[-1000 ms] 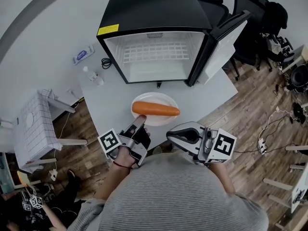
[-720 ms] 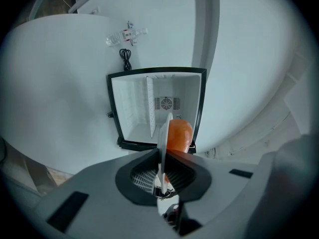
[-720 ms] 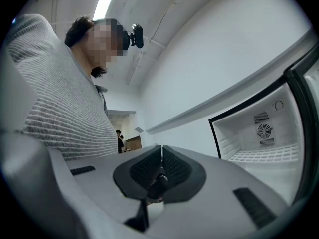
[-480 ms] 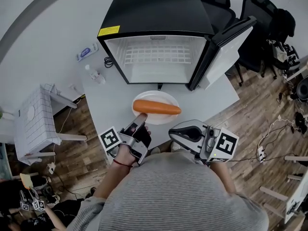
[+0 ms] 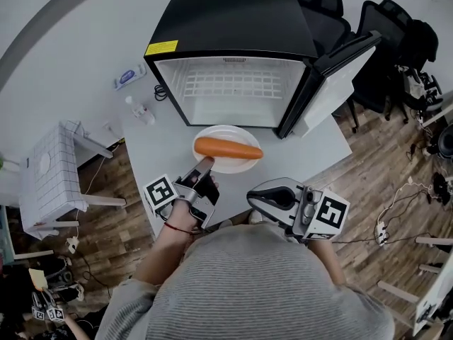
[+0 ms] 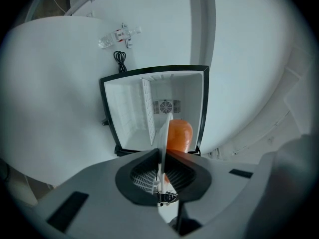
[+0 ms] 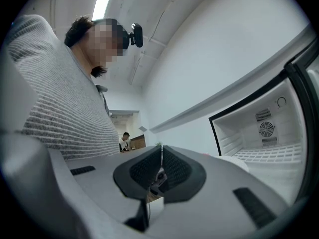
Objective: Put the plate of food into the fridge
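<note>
A white plate [image 5: 238,165] with a long orange carrot-like food [image 5: 228,148] is just in front of the open black mini fridge [image 5: 233,91] on the grey table [image 5: 159,154]. My left gripper [image 5: 204,164] is shut on the plate's near rim. In the left gripper view the plate [image 6: 163,131] stands edge-on between the closed jaws of the left gripper [image 6: 162,156], with the food [image 6: 178,136] behind and the fridge [image 6: 132,113] beyond. My right gripper [image 5: 253,198] hangs close to the person's body, shut and empty; in its own view the right gripper [image 7: 161,156] has its jaws together beside the fridge [image 7: 264,128].
The fridge door [image 5: 340,66] stands swung open to the right. A water bottle [image 5: 136,110], a wipes packet [image 5: 124,78] and a black cable [image 5: 156,91] lie left of the fridge. A white stool [image 5: 49,183] is at the left; office chairs [image 5: 396,34] at the right.
The plate with the food has moved a little closer to the fridge opening, carried by the left gripper. The right gripper has barely shifted.
</note>
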The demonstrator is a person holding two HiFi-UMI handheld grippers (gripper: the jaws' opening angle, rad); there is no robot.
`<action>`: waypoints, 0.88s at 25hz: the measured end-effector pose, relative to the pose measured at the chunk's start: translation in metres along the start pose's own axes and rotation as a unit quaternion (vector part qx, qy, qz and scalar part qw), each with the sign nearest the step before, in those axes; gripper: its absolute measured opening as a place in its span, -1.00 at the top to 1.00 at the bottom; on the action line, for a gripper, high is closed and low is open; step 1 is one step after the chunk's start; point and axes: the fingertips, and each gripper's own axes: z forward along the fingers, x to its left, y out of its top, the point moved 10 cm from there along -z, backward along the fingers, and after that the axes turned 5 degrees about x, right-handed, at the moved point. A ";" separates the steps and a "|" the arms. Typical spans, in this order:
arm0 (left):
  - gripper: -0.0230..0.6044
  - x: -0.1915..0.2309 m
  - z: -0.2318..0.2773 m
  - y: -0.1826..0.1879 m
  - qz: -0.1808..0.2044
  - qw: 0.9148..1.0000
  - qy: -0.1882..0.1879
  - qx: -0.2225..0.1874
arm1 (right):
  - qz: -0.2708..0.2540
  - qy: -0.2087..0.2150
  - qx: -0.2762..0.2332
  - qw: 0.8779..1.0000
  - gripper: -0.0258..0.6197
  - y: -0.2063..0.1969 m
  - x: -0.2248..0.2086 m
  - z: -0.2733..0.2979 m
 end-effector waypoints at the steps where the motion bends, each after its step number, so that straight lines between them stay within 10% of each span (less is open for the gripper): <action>1: 0.82 0.000 0.004 0.004 0.006 1.000 0.001 0.000 | 0.000 0.001 -0.001 1.000 0.87 0.000 -0.001 -0.001; 22: 0.82 0.024 0.085 0.049 0.022 0.999 0.035 0.008 | 0.009 -0.016 0.011 1.000 0.87 -0.002 -0.023 -0.020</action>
